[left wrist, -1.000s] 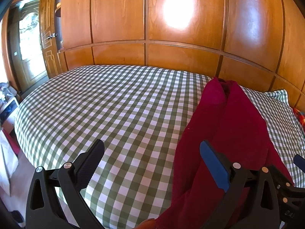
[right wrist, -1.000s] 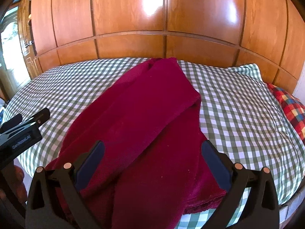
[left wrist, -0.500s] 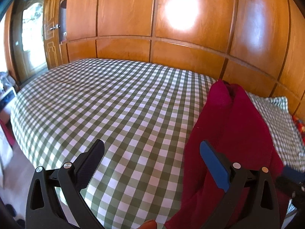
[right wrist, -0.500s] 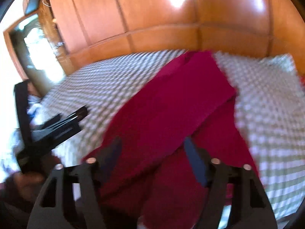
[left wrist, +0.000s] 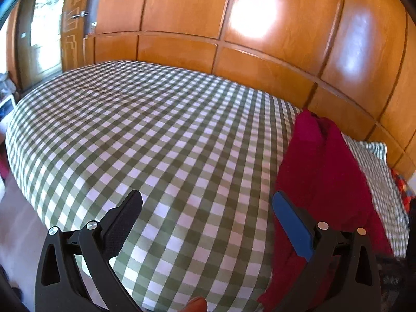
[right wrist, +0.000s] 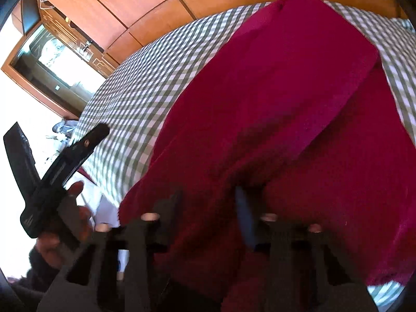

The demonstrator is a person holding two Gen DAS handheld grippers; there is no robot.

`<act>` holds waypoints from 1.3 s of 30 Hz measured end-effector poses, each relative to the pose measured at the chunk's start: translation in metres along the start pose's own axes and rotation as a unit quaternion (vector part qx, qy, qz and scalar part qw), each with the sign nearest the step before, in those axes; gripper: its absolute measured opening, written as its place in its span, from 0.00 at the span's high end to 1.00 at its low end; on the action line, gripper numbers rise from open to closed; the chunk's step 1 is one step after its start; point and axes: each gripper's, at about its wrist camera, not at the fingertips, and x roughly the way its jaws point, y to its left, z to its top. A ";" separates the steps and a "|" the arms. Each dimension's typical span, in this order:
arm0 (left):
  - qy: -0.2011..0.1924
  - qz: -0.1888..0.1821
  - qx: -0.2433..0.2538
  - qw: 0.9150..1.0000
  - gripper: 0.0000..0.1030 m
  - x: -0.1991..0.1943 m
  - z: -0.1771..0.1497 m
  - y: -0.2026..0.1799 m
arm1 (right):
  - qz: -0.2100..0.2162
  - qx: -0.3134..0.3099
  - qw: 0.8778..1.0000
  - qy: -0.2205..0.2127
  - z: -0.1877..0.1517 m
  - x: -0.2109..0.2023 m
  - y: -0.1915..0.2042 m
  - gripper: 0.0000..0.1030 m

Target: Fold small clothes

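A green-checked bed (left wrist: 161, 140) ran to the far wood panelling (left wrist: 182, 7); the crimson garment (right wrist: 273, 109) lay on its right side; the left gripper (left wrist: 208, 208) gaped wide over bare sheet; the right gripper (right wrist: 208, 205), jaws just closing, pinched the garment's near edge.

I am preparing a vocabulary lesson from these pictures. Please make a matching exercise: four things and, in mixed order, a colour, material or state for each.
Things:
1. garment
2. bed cover
3. wall panels
4. left gripper

Descriptions:
a. jaws open
b. green and white checks
c. dark red
d. glossy orange wood

Pairs: 1-c, 2-b, 3-d, 4-a
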 end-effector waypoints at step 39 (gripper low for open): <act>0.132 -0.204 0.321 0.915 0.68 0.014 -0.082 -0.138 | -0.071 0.134 0.982 -0.112 0.010 -0.128 -0.179 0.45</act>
